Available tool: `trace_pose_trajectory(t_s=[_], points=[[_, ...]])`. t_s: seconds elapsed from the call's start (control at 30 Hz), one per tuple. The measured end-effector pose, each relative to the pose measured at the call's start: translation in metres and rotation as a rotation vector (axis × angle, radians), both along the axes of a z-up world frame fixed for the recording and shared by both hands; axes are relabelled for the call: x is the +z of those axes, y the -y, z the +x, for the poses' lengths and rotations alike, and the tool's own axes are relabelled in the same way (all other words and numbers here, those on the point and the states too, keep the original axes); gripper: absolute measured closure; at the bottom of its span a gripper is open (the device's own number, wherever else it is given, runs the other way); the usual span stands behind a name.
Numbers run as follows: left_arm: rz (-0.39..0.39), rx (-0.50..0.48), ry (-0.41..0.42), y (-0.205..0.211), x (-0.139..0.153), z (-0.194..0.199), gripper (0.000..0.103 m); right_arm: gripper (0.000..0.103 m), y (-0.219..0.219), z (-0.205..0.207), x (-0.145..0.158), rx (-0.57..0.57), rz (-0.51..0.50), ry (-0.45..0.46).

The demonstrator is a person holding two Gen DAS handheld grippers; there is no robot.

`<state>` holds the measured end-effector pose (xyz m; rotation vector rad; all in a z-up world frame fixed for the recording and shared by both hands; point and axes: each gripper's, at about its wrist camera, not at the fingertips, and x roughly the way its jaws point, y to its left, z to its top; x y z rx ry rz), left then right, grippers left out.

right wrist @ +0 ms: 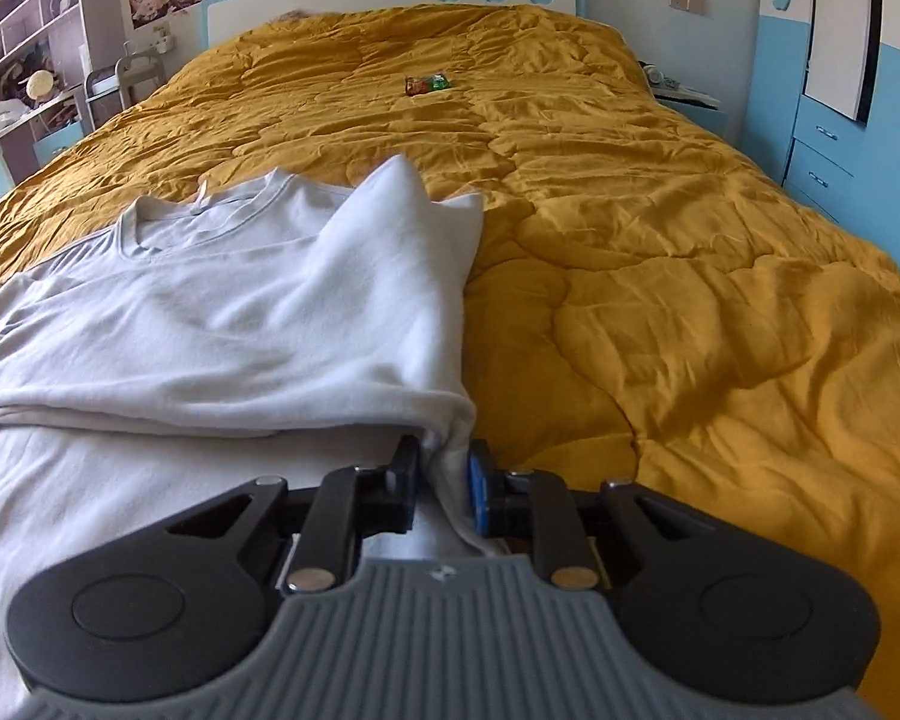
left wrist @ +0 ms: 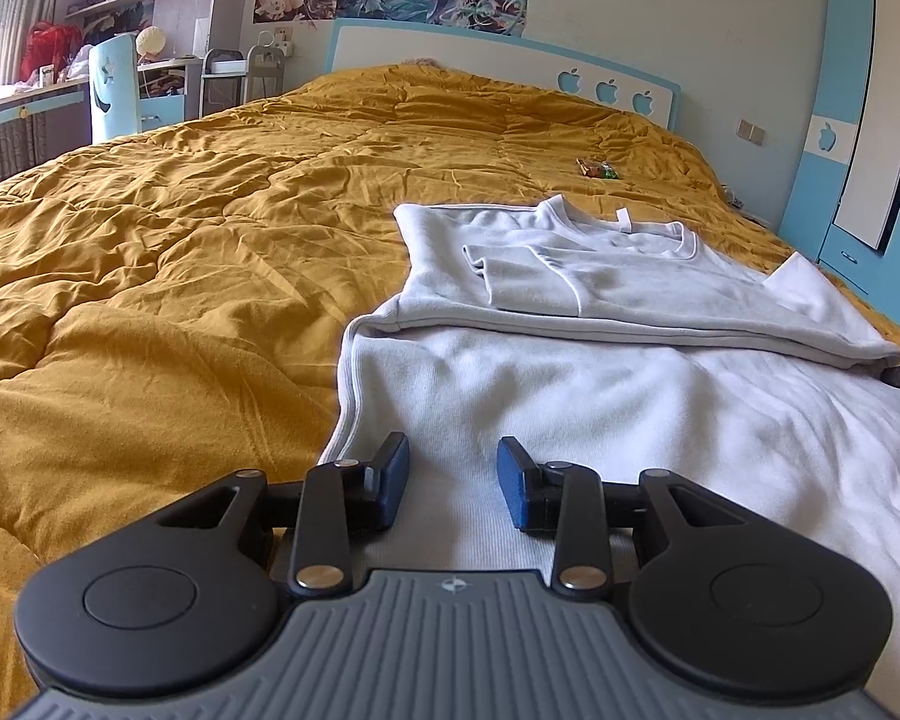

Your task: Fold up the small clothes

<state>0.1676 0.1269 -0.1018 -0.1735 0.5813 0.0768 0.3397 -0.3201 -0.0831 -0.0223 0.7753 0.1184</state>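
Here, a pale shirt [left wrist: 570, 324] lies on a mustard quilt [left wrist: 180, 240], partly folded: sleeves tucked in, one fold made. The right claw [right wrist: 444, 480] pinches its folded corner. The left claw [left wrist: 452, 483] hovers spread above near cloth, empty. More folds likely remain.

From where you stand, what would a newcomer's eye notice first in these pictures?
The mustard quilt fills the whole bed. On it lies a white shirt, its upper part folded over towards the camera. The right gripper pinches the shirt's fold edge, while the left gripper stands open above the cloth.
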Motion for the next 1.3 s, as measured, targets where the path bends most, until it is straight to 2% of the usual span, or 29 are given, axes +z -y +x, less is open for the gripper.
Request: trace_pose_trajectory(t_s=[0.03,0.07,0.1,0.2,0.27,0.37,0.47,0.57,0.67,0.77,0.8,0.87,0.93,0.97,1.0,1.13,1.3], points=[[-0.004,-0.001,0.0,-0.001,0.0,0.0,0.063,0.061,0.001,-0.005,0.006,-0.015,-0.006,0.01],[-0.007,-0.002,0.0,-0.001,0.0,0.0,0.062,0.056,0.0,-0.012,0.013,-0.019,-0.012,0.038],[-0.009,-0.003,0.0,-0.001,0.0,0.001,0.062,0.059,-0.003,-0.018,0.02,-0.003,-0.03,0.069],[-0.01,-0.003,-0.001,-0.001,0.0,0.001,0.062,0.059,-0.028,-0.041,0.048,0.077,-0.12,0.175],[-0.01,-0.003,-0.001,-0.001,0.0,0.001,0.062,0.058,-0.057,-0.047,0.075,0.148,-0.078,0.181],[-0.017,-0.005,-0.002,-0.002,0.001,0.001,0.062,0.048,-0.115,-0.047,0.104,0.239,0.02,0.19],[-0.033,-0.006,-0.002,-0.004,0.001,0.001,0.062,0.048,-0.181,-0.041,0.113,0.291,0.079,0.192],[-0.041,-0.006,0.0,-0.005,0.001,0.001,0.062,0.048,-0.252,-0.025,0.097,0.329,0.15,0.106],[-0.052,-0.007,0.003,-0.007,0.0,0.001,0.062,0.048,-0.315,-0.005,0.063,0.342,0.161,-0.023],[-0.078,-0.009,0.006,-0.01,0.001,0.0,0.062,0.048,-0.361,0.011,0.024,0.326,0.115,-0.137],[-0.089,-0.011,0.006,-0.012,0.0,0.001,0.062,0.046,-0.371,0.015,0.014,0.311,0.087,-0.153],[-0.104,-0.012,0.002,-0.013,0.0,0.002,0.062,0.043,-0.384,0.017,-0.001,0.312,0.031,-0.126],[-0.115,-0.013,-0.003,-0.014,0.0,0.003,0.061,0.071,-0.39,0.015,-0.007,0.32,-0.005,-0.091],[-0.119,-0.013,-0.005,-0.015,0.001,0.004,0.061,0.092,-0.391,0.015,-0.008,0.312,-0.011,-0.087],[-0.123,-0.012,-0.009,-0.015,0.0,0.005,0.061,0.098,-0.385,0.015,-0.006,0.293,0.025,-0.086],[-0.118,-0.009,-0.014,-0.014,0.0,0.005,0.061,0.101,-0.37,0.014,0.002,0.24,0.141,-0.065],[-0.115,-0.007,-0.016,-0.014,0.0,0.006,0.061,0.101,-0.376,-0.003,0.021,0.333,0.206,-0.028]])
